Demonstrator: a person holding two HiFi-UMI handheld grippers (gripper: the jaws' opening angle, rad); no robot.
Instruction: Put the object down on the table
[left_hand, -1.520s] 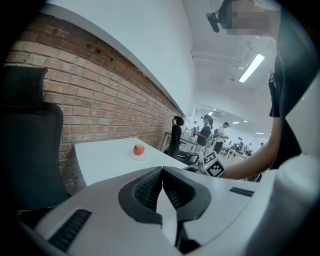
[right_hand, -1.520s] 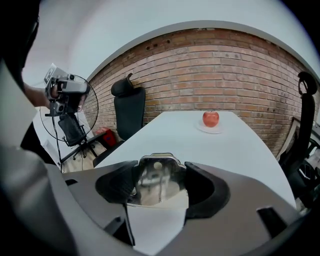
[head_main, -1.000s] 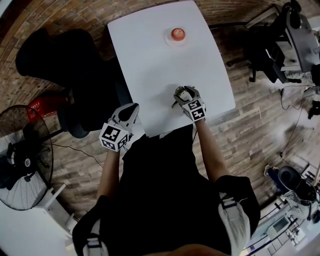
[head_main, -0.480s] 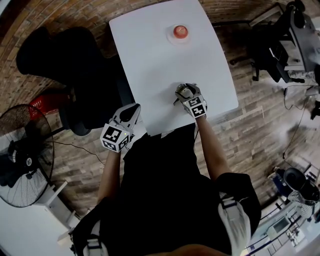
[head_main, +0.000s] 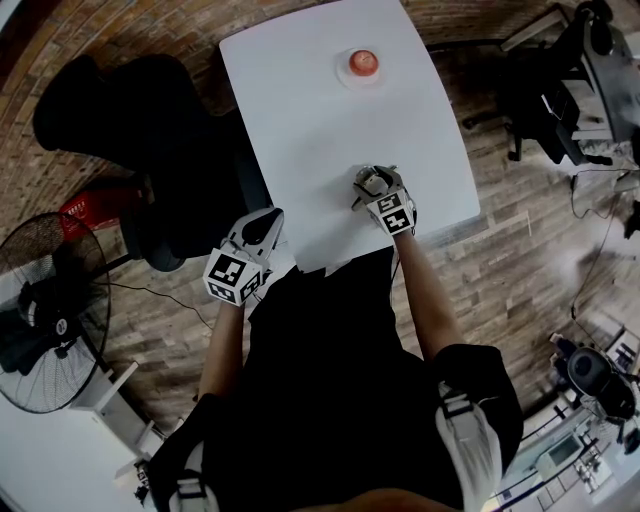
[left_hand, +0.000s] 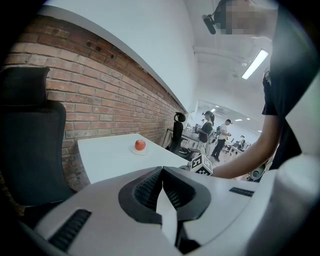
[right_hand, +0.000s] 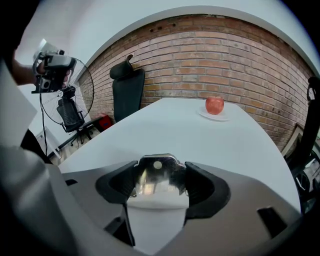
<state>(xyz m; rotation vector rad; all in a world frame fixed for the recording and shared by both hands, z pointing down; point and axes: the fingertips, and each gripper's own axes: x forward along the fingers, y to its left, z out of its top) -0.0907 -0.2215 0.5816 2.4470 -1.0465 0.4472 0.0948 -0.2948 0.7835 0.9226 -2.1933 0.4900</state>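
Shiny metal piece sits clamped between the jaws of the right gripper, low over the white table beneath it; judged best lowered to contact before releasing; left gripper closed, empty.

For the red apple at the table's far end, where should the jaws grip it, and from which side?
Probably across the apple's round middle, approaching level from the near end of the table. It stands alone on its shallow plate, with both flanks clear.
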